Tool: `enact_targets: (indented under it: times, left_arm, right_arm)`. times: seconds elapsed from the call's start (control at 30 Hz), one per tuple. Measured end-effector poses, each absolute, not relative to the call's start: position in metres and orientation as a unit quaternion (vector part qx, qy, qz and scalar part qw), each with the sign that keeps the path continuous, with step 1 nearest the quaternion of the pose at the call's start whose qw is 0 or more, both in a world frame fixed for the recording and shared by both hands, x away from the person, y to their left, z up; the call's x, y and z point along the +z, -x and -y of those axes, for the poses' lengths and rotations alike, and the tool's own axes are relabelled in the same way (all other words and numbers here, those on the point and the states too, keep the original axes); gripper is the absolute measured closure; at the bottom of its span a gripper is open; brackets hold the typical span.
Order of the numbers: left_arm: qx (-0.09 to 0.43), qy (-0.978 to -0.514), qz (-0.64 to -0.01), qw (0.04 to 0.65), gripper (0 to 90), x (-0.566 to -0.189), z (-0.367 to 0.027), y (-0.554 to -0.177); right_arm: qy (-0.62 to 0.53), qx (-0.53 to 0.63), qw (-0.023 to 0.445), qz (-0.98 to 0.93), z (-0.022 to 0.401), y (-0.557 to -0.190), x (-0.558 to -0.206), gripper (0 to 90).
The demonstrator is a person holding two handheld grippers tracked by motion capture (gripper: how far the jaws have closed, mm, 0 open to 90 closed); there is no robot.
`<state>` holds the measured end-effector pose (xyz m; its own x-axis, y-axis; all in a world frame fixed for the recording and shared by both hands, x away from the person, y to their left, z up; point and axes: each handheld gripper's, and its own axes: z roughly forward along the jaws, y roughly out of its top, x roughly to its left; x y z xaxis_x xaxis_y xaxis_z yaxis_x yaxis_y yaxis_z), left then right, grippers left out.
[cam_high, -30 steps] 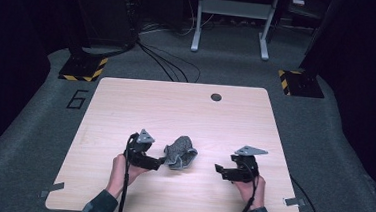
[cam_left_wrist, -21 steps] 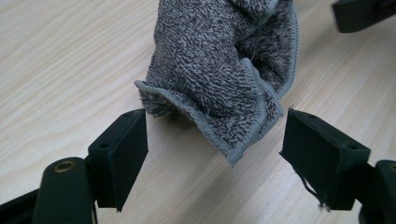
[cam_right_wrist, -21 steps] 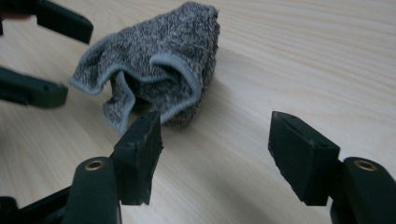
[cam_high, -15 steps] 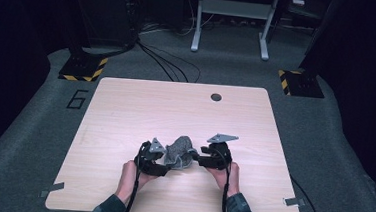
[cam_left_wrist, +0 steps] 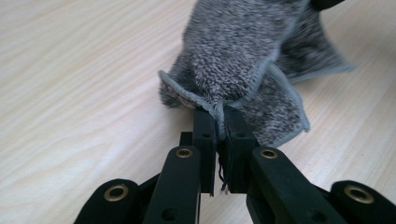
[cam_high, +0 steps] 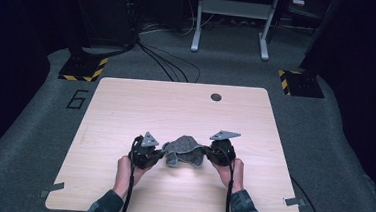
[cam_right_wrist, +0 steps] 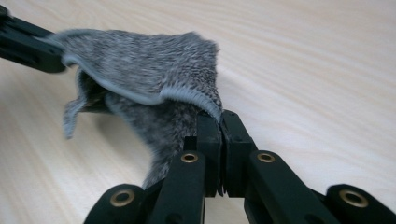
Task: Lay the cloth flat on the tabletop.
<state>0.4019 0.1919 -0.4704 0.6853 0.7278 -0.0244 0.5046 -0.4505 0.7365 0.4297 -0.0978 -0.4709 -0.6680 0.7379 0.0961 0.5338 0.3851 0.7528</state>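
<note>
both tongs pinch grey cloth [cam_high: 185, 151]; pale wood table [cam_high: 186, 106]; dark room

cloths [cam_high: 185, 150]: 1 | hand-held grippers [cam_high: 165, 155]: 2 | tables [cam_high: 141, 102]: 1

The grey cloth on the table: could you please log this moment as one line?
left gripper: shut on grey cloth | right gripper: shut on cloth's opposite edge | cloth: bunched, held between both | table: light wood
</note>
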Motion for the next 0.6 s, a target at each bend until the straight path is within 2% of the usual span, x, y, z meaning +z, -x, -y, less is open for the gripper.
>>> enact_targets:
  times: [0.43, 0.5, 0.6]
  left_arm:
    - [0.145, -0.834, -0.379, 0.374, 85.0, -0.460, -0.208, -0.410]
    - [0.140, -0.829, -0.387, 0.378, 85.1, -0.461, -0.210, -0.412]
    - [0.136, -0.831, -0.388, 0.375, 84.9, -0.463, -0.211, -0.411]
  right_arm:
    - [-0.353, 0.369, 0.176, -0.842, 0.096, -0.440, -0.442, 87.5]
    - [-0.352, 0.368, 0.179, -0.842, 0.093, -0.447, -0.440, 82.4]
    - [-0.366, 0.376, 0.157, -0.836, 0.094, -0.451, -0.443, 67.7]
